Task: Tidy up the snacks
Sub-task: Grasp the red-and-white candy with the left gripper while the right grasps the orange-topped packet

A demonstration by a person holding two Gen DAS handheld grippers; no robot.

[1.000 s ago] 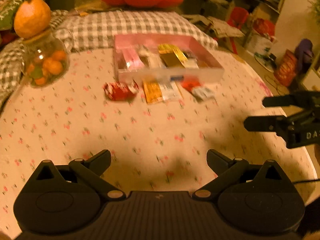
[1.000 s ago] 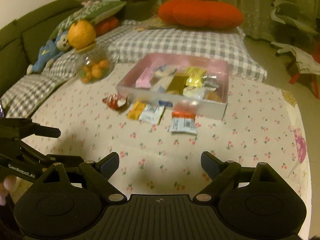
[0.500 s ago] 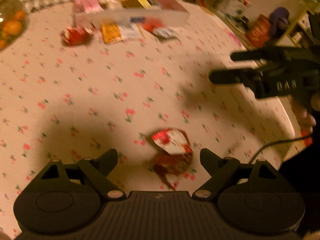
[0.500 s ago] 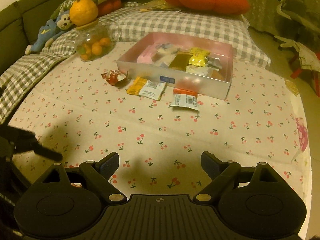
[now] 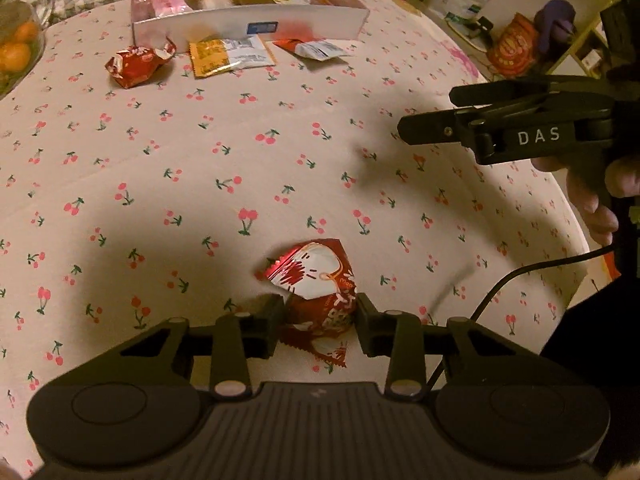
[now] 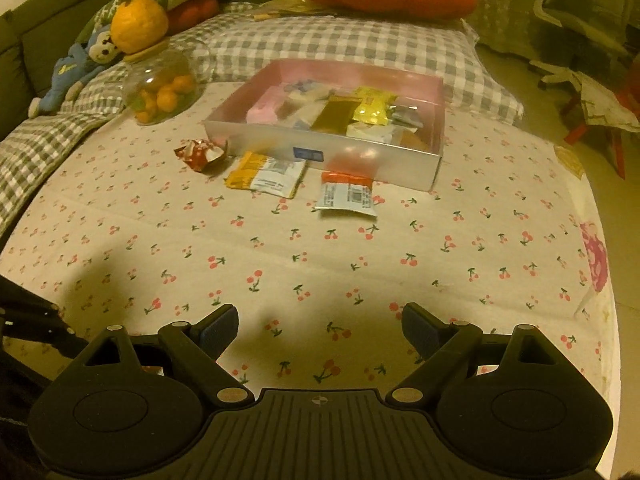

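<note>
Down onto the red snack packet [image 5: 316, 292] went the left claw [image 5: 318, 320], now closing around it; right claw [image 6: 320, 330] hangs spread, empty. Pink box [image 5: 248, 20] presumably next.

In the right wrist view a snack box [image 6: 320, 148] sits in the upper middle of the frame on the tablecloth [image 6: 320, 264], with packets lying inside it. Just before its near wall lie three loose packets in a row: a crumpled wrapper [image 6: 200, 153] at left, a flat sachet [image 6: 266, 174] in the middle, another sachet [image 6: 347, 196] at right. A jar of oranges [image 6: 162, 88] stands left of the box. In the left wrist view a fourth wrapper [image 5: 316, 284] lies at lower centre, between the fingers of the left gripper [image 5: 318, 326].
</note>
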